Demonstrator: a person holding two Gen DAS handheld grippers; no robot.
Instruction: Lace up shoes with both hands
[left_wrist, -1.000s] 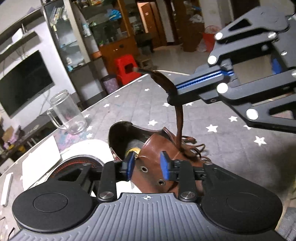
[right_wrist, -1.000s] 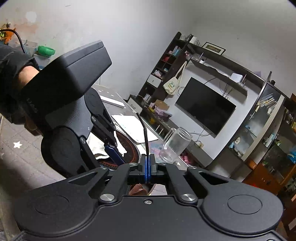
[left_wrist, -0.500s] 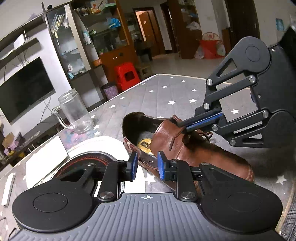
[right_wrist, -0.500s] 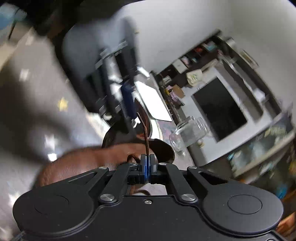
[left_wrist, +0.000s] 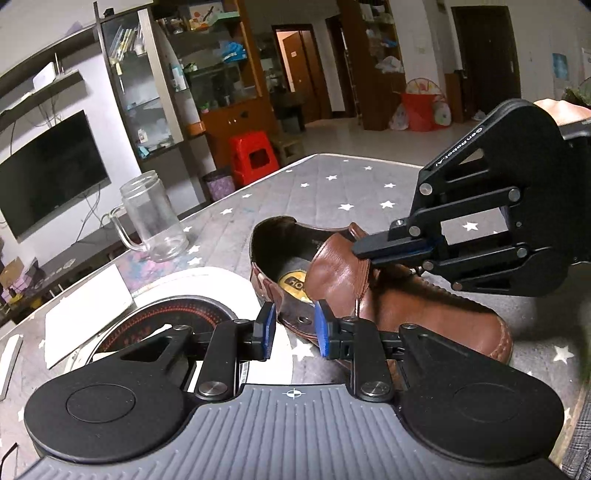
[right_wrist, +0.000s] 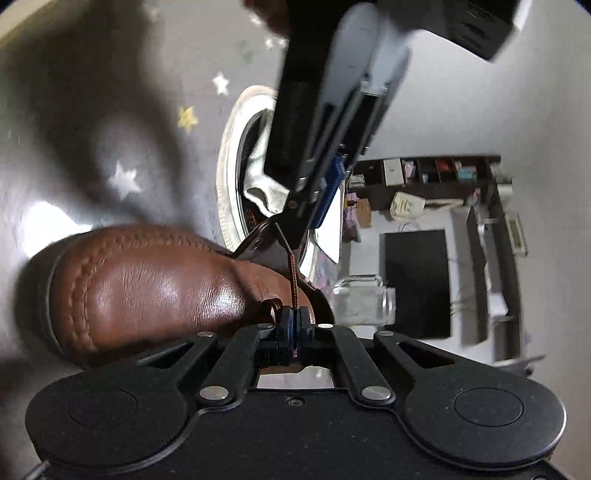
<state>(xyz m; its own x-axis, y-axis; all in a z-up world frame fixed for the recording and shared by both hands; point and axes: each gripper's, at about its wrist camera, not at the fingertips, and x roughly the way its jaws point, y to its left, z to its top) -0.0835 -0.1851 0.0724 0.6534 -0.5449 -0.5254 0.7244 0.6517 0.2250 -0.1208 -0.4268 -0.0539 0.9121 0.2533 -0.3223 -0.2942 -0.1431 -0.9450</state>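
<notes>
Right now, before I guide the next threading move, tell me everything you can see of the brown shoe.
The brown shoe is glossy leather with a stitched toe seam, dark inner lining and a yellowish insole label. It lies on the star-printed table cover, toe toward the right gripper's side, next to a white round appliance. The left gripper brackets its eyelet flap; contact is unclear. The right gripper, shut, pinches the brown lace above the tongue.
</notes>
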